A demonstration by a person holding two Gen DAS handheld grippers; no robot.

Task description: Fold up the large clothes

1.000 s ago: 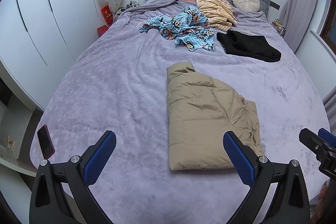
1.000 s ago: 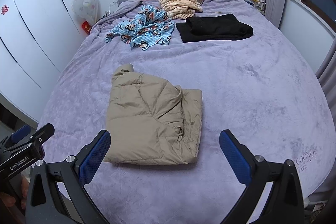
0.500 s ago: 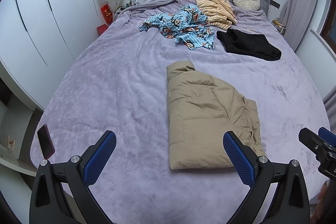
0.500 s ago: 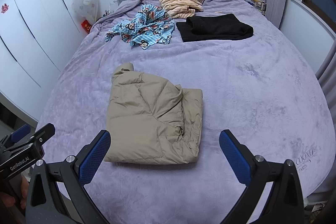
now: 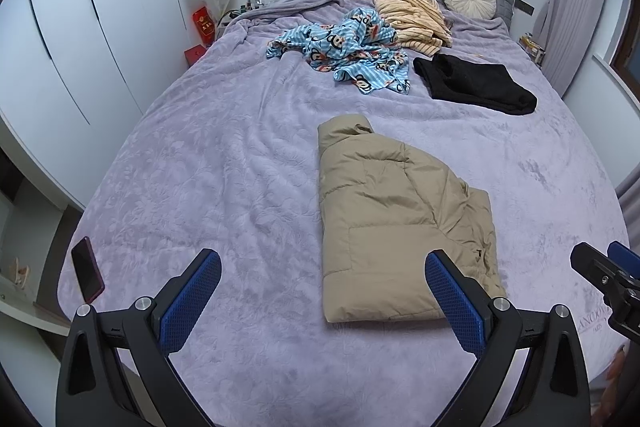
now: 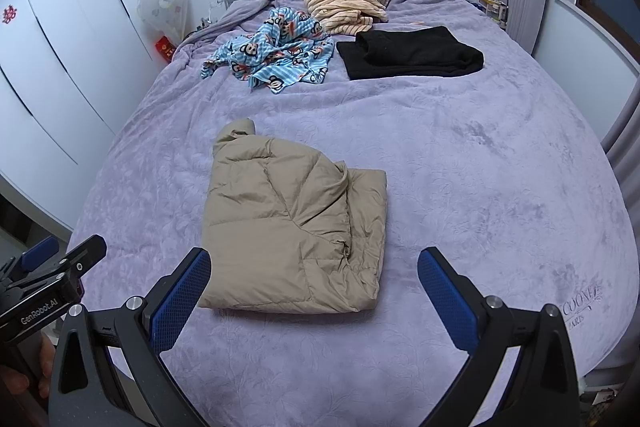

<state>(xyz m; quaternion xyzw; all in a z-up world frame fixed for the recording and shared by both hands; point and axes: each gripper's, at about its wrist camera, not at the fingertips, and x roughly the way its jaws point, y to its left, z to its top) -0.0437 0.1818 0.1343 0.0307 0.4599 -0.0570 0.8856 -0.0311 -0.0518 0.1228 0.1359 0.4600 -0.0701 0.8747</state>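
Jacket: tan puffy quilted jacket, folded, at 12 o'clock; likely light, springy; grip hem corners.
Grippers: left gripper and right gripper both spread, empty.

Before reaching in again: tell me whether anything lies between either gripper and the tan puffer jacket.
Nothing visible does. Only bare purple blanket separates the left gripper and right gripper from the tan puffer jacket. Both jaws are open.

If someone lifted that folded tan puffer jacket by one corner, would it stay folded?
Probably not: the tan puffer jacket looks soft and puffy, so its layers would likely flop open. Its quilted bulk suggests it is light for its size. The smooth shell may slip on the purple blanket.
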